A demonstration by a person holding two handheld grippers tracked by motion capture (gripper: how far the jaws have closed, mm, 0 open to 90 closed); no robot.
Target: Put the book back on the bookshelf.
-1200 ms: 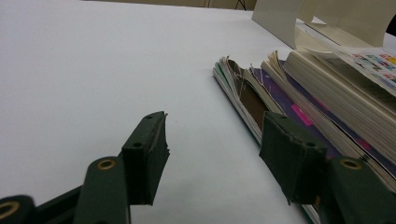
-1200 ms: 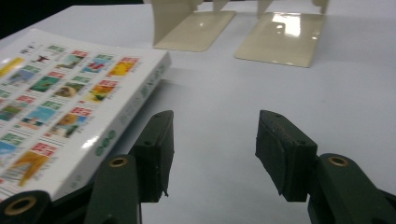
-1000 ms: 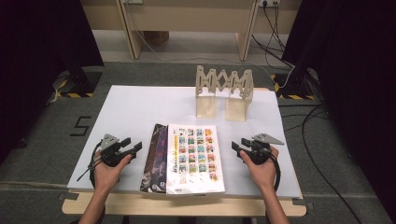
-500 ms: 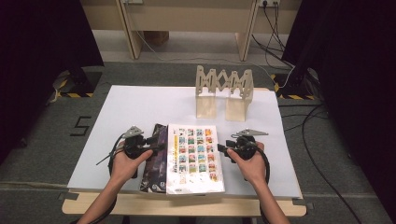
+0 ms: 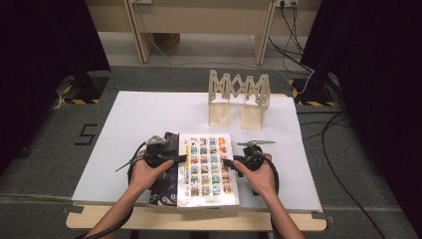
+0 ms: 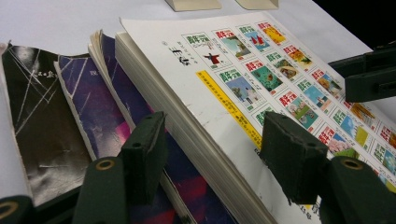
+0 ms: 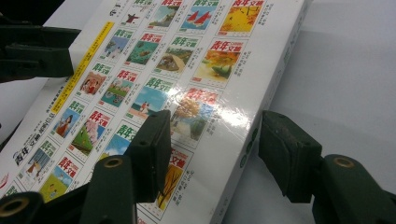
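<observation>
books flat on the white table, rack not yet loaded

dark-curtained room, grey carpet, a white table with a pale wooden frame behind it. i log what i see from my station.

progress, as i judge it: the work in hand looks like lifting the top book and standing it in the wooden rack at the far side of the table. nothing is in the rack. no book is lifted. both my grippers are at the book's edges, so i am at the grasp stage, with the carry and the placing all left.

items, counted:
- white picture book, one, lying flat on top, near the front edge of the table; its cover shows a grid of small colour pictures.
- purple book, one, under it, its left side jutting out.
- dark book, one, lowest and furthest left in the left gripper view.
- wooden rack, one, empty, well apart from the books.
- left gripper, one: jaws spread wide, astride the page edge of the white picture book, pads not pressing it.
- right gripper, one: jaws spread wide, astride the book's spine edge, gripping nothing.
</observation>
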